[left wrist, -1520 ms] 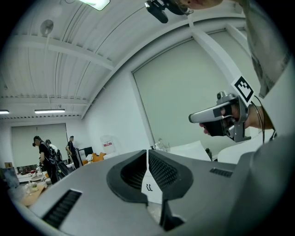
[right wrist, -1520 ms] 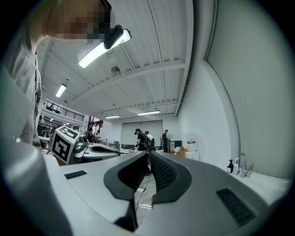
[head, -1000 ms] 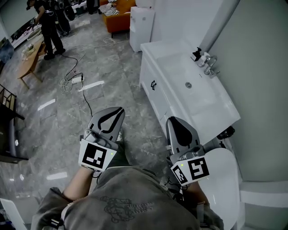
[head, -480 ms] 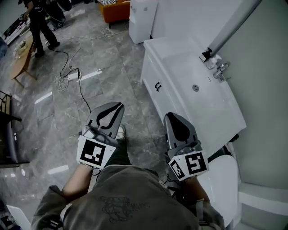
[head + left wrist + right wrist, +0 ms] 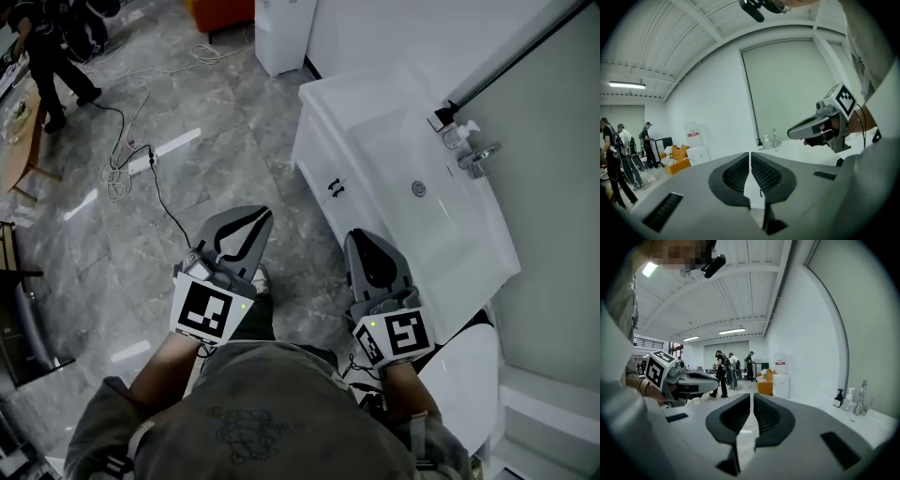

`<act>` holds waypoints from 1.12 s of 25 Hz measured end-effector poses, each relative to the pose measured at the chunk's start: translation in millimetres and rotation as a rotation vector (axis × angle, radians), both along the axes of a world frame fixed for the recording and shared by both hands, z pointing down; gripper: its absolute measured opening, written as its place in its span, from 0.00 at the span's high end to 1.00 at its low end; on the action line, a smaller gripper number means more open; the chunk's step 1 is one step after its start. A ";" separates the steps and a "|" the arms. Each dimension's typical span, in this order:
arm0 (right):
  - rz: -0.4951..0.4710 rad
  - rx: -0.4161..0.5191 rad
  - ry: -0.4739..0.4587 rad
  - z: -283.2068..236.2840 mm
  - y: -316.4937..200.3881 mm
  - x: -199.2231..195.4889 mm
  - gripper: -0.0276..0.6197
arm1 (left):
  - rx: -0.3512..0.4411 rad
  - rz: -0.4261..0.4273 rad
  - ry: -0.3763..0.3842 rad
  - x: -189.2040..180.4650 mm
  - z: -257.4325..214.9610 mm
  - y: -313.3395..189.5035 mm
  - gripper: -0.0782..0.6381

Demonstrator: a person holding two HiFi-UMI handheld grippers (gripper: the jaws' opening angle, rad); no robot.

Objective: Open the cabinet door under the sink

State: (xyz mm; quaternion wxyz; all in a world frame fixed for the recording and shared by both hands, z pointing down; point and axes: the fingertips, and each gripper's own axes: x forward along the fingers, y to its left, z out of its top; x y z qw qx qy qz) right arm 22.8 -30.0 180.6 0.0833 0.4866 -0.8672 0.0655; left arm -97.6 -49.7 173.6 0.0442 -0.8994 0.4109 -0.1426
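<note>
The white cabinet (image 5: 317, 161) under the sink (image 5: 424, 161) stands ahead on the right, with two small dark handles (image 5: 336, 187) on its front; its doors look closed. My left gripper (image 5: 258, 215) is shut and empty over the grey floor, left of the cabinet. My right gripper (image 5: 367, 240) is also shut and empty, close to the cabinet's near corner and touching nothing. In the left gripper view, the shut left gripper (image 5: 750, 157) points past the right gripper (image 5: 820, 129). The right gripper (image 5: 752, 398) shows its jaws together in its own view.
A faucet (image 5: 480, 156) and a bottle (image 5: 442, 119) sit at the sink's back edge. A white toilet (image 5: 469, 375) is close on my right. A cable with a power strip (image 5: 131, 161) lies on the floor at left. Beyond are a person (image 5: 42, 52) and a white unit (image 5: 281, 33).
Both grippers have travelled forward together along the floor toward the cabinet, and the sink now sits closer and more to the right. Both stay shut.
</note>
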 end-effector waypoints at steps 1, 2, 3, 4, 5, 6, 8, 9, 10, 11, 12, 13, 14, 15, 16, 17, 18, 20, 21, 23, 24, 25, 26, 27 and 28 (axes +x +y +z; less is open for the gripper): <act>0.011 -0.009 0.007 4.4 -10.1 -2.3 0.90 | -0.003 0.016 0.004 -1.4 2.5 -11.1 0.85; 0.022 -0.016 0.013 9.5 -19.4 -4.3 0.90 | -0.006 0.031 0.007 -2.5 5.5 -21.7 0.85; 0.033 -0.023 0.019 15.0 -28.1 -5.8 0.90 | -0.010 0.047 0.009 -3.5 9.0 -31.7 0.85; 0.047 -0.030 0.024 20.5 -36.5 -6.2 0.90 | -0.015 0.062 0.009 -4.0 12.8 -41.4 0.85; 0.065 -0.037 0.026 26.2 -44.6 -5.2 0.90 | -0.022 0.077 0.009 -3.8 17.1 -50.8 0.85; 0.087 -0.046 0.026 32.1 -52.2 -3.0 0.90 | -0.027 0.091 0.007 -2.9 21.6 -59.7 0.85; 0.134 -0.076 0.015 45.9 -65.0 1.9 0.90 | -0.031 0.117 0.002 0.0 30.3 -76.0 0.85; 0.152 -0.095 0.008 53.8 -70.0 3.2 0.90 | -0.034 0.126 0.000 1.3 34.6 -82.9 0.85; 0.165 -0.115 0.002 61.9 -74.0 3.9 0.89 | -0.038 0.134 0.001 2.7 39.2 -89.0 0.85; 0.176 -0.132 -0.001 69.9 -77.6 4.5 0.89 | -0.045 0.139 0.003 4.3 44.2 -94.3 0.85; 0.187 -0.147 0.001 77.9 -81.4 5.2 0.89 | -0.055 0.143 0.005 6.0 49.6 -99.3 0.85; 0.197 -0.160 0.005 85.9 -86.0 6.0 0.89 | -0.064 0.145 0.004 7.8 55.5 -104.8 0.85; 0.207 -0.171 0.010 94.2 -91.7 7.2 0.89 | -0.073 0.146 0.000 10.0 61.8 -110.8 0.85; 0.219 -0.180 0.015 102.8 -98.3 9.3 0.89 | -0.081 0.147 -0.005 12.8 68.4 -117.4 0.85; 0.233 -0.191 0.018 111.9 -105.4 12.4 0.89 | -0.090 0.147 -0.013 16.3 75.3 -124.0 0.85; 0.250 -0.202 0.019 121.4 -112.2 16.3 0.89 | -0.099 0.148 -0.021 20.1 82.5 -130.2 0.85; 0.269 -0.216 0.016 131.7 -118.4 20.6 0.89 | -0.111 0.148 -0.028 24.1 89.8 -135.6 0.85; 0.302 -0.250 0.009 154.5 -129.2 28.3 0.89 | -0.133 0.150 -0.039 31.4 104.6 -144.8 0.85; 0.315 -0.266 0.010 166.9 -134.0 31.6 0.89 | -0.144 0.151 -0.043 34.9 112.4 -148.9 0.85; 0.327 -0.286 0.039 192.7 -144.4 35.8 0.89 | -0.166 0.148 -0.051 41.2 129.7 -157.4 0.85; 0.324 -0.293 0.060 205.9 -150.0 35.9 0.89 | -0.177 0.143 -0.058 43.7 139.0 -162.2 0.85; 0.316 -0.302 0.080 219.1 -155.1 34.7 0.89 | -0.189 0.137 -0.067 45.9 148.4 -166.8 0.85; 0.305 -0.314 0.095 232.2 -159.4 32.6 0.89 | -0.201 0.134 -0.077 48.5 157.4 -170.8 0.85; 0.293 -0.327 0.107 245.0 -162.8 30.5 0.89 | -0.212 0.133 -0.086 52.0 165.9 -174.3 0.85; 0.284 -0.340 0.115 257.8 -165.9 29.2 0.87 | -0.221 0.135 -0.091 55.9 174.4 -177.6 0.85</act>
